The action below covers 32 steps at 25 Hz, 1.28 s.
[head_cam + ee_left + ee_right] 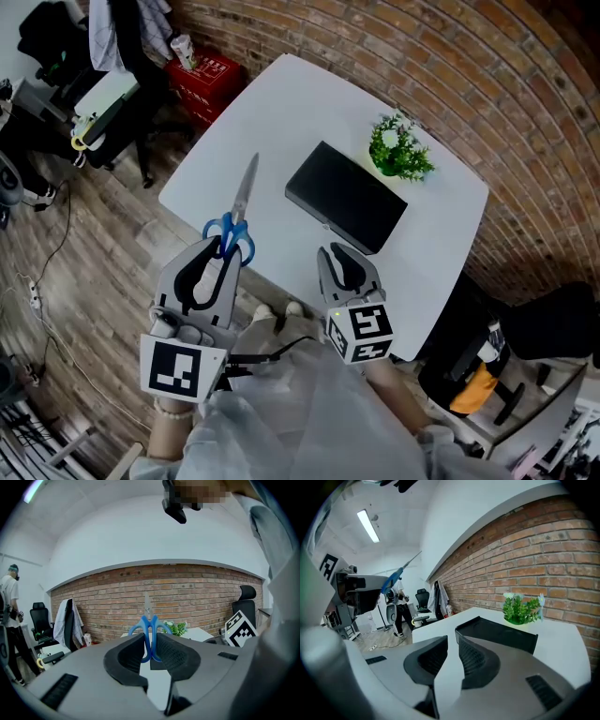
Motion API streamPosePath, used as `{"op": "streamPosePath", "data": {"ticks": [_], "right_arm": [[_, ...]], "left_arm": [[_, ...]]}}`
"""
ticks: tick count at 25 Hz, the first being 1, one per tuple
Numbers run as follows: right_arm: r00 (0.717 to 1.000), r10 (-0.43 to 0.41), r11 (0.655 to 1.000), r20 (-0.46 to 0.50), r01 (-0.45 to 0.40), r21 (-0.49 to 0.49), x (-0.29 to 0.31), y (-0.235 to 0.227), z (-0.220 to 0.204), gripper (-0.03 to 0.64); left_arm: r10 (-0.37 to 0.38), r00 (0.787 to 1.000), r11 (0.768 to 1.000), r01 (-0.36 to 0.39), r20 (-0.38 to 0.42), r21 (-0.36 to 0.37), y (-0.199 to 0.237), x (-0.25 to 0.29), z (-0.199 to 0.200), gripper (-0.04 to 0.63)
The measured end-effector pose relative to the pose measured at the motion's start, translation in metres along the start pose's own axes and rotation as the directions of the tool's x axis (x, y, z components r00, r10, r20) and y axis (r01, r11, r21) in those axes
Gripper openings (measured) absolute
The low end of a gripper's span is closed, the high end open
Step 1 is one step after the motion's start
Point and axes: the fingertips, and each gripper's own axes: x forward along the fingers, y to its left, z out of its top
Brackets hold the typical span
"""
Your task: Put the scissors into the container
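Clamped left gripper [222,246] jaws on blue scissors [244,192] handles, blades aloft over white surface [281,103] edge; held right gripper [339,253] jaws slightly apart, empty, near black container [345,197].

Slightly parted right gripper [451,644] before black container [501,632]

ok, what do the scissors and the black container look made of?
The scissors: blue handles look like glossy moulded plastic; the blades look like bare steel, by their grey sheen. The container: matte black with thin, sharp-edged walls; probably plastic, possibly coated card, which the look leaves open.
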Motion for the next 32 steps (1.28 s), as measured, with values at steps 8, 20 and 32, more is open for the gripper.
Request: {"op": "streamPosePath", "data": {"ticks": [8,20,32], "right_arm": [[0.993,-0.067,0.991,-0.098,0.077,0.106,0.039,-0.024,-0.049,0.058],[0.966,-0.187,0.964,-0.181,0.216,0.154,0.079,-0.056,-0.080,0.092],[0.949,-0.262,0.914,-0.175,0.302,0.270,0.098,-0.065,-0.086,0.097]], "left_arm": [[0.007,0.999,1.000,-0.007,-0.045,-0.006,0.008,0.011,-0.015,0.095],[-0.022,0.994,0.999,0.020,-0.108,-0.025,0.014,0.032,-0.034,0.094],[-0.047,0.988,0.999,0.043,-0.144,-0.032,0.020,0.037,-0.049,0.094]]}}
